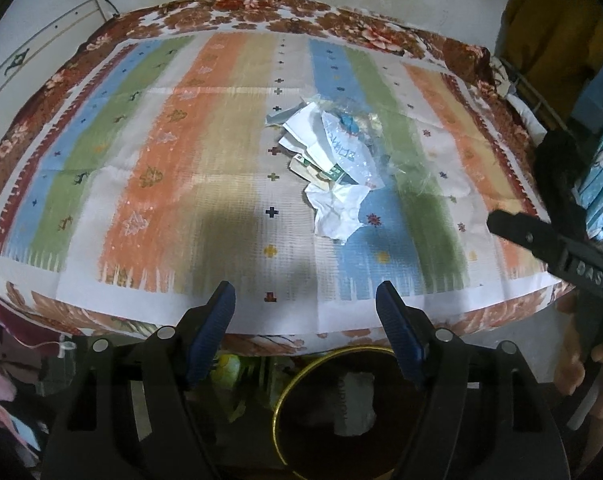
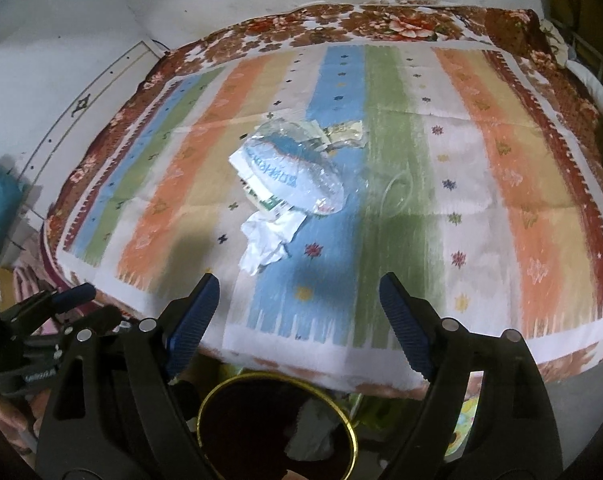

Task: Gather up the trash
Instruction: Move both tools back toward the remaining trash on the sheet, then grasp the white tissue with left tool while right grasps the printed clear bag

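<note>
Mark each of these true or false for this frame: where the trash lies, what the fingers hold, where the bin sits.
1. The trash pile lies on the striped cloth. True.
2. The left gripper holds a crumpled white paper. False: nothing is between its fingers; the paper lies on the cloth.
3. A round bin with a yellow rim sits below the near edge of the cloth. True.
4. The right gripper is clamped on the clear plastic bag. False: its jaws are opening with nothing between them; the bag lies in the pile.
5. The cloth is plain white. False: it has blue, green, orange and beige stripes.
</note>
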`<state>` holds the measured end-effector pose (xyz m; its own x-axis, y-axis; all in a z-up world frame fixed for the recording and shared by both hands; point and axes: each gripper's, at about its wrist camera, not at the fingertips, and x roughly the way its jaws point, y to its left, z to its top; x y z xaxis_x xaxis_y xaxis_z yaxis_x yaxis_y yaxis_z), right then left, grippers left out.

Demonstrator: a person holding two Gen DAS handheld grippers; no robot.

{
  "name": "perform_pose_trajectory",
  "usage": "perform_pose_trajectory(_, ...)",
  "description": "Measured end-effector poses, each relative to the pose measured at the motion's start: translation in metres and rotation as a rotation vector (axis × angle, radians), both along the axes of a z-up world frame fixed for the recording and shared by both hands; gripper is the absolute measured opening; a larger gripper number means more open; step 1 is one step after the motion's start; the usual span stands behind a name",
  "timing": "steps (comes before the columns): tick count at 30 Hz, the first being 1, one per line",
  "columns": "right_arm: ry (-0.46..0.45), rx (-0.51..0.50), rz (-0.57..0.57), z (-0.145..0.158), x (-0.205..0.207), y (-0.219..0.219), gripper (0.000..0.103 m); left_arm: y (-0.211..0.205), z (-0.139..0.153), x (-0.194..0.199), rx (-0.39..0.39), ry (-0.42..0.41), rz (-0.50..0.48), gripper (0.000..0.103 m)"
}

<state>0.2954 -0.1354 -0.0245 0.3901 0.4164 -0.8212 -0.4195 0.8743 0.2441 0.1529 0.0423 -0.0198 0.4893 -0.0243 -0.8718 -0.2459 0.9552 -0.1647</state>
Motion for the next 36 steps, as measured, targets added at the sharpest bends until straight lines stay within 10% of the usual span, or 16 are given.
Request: perform_pose_trajectory(36, -0.024, -0.053, 0.033, -0.062, 0.128, 0.083, 0.077, 0.003, -0.088, 0.101, -0.058, 0.186, 0.052, 0.073)
